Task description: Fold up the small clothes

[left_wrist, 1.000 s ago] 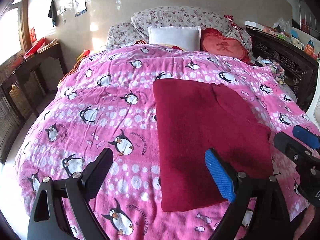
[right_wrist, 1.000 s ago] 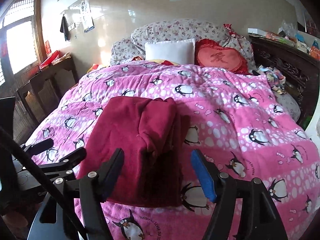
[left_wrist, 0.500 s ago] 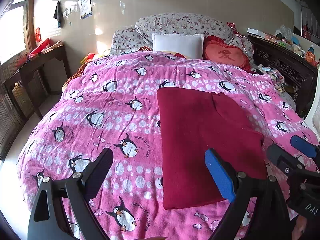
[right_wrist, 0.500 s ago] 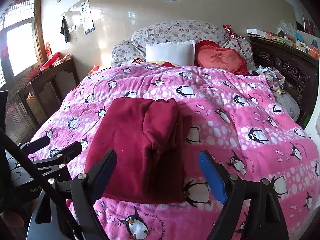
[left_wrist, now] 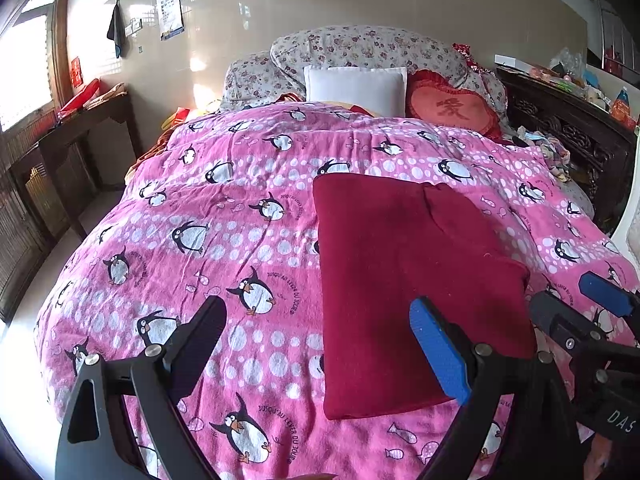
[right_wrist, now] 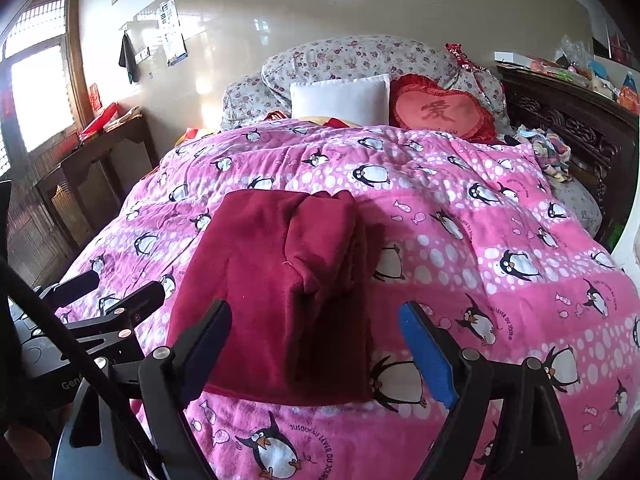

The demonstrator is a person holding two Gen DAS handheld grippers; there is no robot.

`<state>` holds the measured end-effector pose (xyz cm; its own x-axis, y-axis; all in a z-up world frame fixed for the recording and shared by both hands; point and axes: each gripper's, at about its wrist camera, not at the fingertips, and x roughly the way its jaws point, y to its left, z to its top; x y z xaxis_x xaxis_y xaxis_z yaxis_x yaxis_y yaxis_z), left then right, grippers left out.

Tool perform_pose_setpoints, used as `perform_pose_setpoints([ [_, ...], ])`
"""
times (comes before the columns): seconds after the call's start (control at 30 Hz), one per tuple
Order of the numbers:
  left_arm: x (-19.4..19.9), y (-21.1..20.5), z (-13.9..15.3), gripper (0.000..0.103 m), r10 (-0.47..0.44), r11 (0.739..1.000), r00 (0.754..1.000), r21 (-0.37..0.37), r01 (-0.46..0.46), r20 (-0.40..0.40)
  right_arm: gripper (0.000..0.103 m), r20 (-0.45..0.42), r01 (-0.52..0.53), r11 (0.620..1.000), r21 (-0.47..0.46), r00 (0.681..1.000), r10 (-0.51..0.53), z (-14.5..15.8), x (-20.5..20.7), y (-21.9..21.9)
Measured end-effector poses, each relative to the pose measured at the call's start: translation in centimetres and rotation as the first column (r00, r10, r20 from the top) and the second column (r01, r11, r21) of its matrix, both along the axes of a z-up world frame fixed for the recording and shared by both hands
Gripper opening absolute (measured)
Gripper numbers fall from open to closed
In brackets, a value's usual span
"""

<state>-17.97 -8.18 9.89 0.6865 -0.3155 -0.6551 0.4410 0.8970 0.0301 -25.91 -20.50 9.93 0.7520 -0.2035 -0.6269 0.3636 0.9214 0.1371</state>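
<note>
Right gripper (right_wrist: 316,344) has just been opening wide, empty above the red garment (right_wrist: 280,288).

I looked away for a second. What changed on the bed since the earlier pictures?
The right gripper has just been opening wider, nothing between its fingers, and it now sits back from the red garment. The left gripper stayed open and empty. The garment stayed folded on the penguin blanket.
</note>
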Motion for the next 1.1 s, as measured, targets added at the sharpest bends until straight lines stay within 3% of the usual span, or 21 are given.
perform_pose_setpoints([
  [1.1,0.6,-0.4,-0.9,0.093,-0.004,1.0,1.0,0.009,0.004,-0.009,0.09,-0.034,-0.013,1.0,0.017,0.999,0.013,-1.1,1.1,-0.1],
])
